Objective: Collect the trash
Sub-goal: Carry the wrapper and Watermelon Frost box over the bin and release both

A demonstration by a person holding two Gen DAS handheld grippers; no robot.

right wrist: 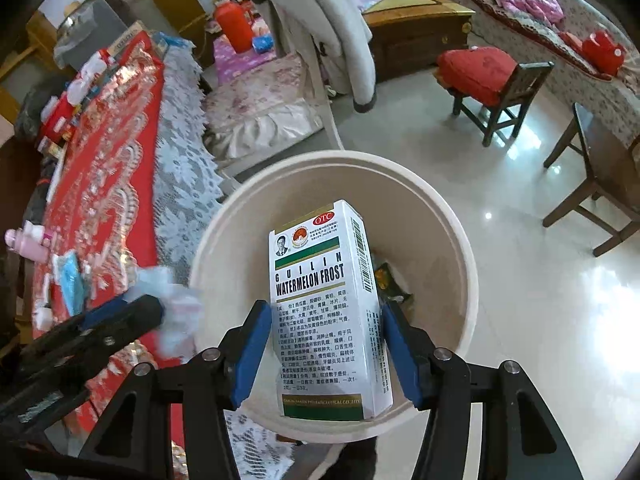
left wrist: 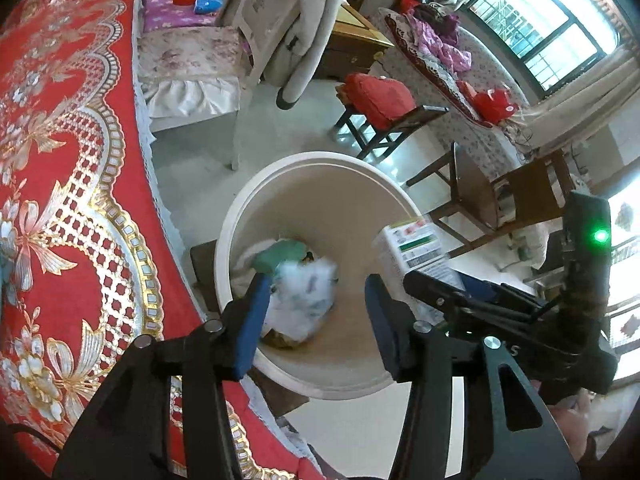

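medicine box [right wrist: 326, 312] over bin [right wrist: 452, 216]

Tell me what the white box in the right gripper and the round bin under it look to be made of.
Box: printed paperboard, lightly glossy, going by its crisp folded edges, flat panels and barcode. Bin: probably moulded plastic, matte cream, judging by its smooth seamless wall and rolled rim; the look alone does not settle it.

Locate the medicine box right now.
The box sits between the right gripper's fingers, above the open bin beside the red table. In the left wrist view it shows at right, over the bin's rim.
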